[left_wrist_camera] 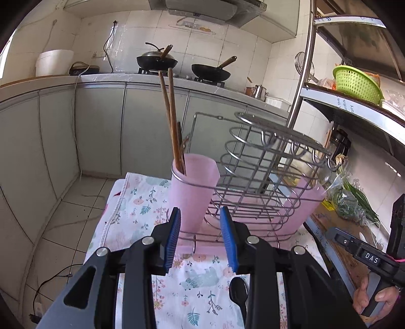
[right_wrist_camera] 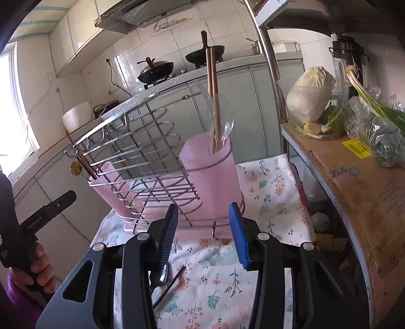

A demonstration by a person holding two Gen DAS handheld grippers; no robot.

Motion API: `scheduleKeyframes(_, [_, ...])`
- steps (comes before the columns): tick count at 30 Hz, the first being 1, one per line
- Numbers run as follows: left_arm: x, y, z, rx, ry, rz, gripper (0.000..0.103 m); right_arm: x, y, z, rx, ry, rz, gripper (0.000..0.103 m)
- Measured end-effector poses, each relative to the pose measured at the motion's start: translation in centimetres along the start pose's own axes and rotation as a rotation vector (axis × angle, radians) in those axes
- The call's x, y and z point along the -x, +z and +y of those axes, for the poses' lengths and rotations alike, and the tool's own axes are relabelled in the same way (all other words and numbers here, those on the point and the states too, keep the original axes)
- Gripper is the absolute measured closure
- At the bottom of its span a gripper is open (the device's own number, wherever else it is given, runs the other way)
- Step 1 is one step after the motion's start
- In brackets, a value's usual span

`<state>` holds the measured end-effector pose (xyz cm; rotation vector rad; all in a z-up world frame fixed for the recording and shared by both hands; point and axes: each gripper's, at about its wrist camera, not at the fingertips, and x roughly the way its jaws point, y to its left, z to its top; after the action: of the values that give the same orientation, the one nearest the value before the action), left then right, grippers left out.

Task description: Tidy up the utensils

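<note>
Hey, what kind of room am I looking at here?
Most likely a home kitchen: two woks sit on a gas stove under a range hood, and a napa cabbage sits on a shelf beside the wire utensil rack.

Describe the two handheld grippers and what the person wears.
Both the left gripper and right gripper have black angular bodies with silver bolts and ribbed blue finger pads. The right's body reads DAS; a purple sleeve shows at the left wrist.
</note>
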<state>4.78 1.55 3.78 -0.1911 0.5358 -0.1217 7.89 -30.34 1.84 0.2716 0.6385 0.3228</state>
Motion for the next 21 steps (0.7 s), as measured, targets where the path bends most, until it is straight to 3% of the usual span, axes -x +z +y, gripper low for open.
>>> scheduleKeyframes(14, [-0.4, -5.3, -0.8, 0.003, -0.008, 0.157, 0.072, -1.0, -5.1, 1.2, -0.014, 0.047, 0.153, 0.061])
scheduleKeyframes(21, [0.6, -6.0, -0.8, 0.045, -0.01, 0.154, 0.072, -0.8, -6.4, 3.2, 0.02, 0.076, 0.171, 0.061])
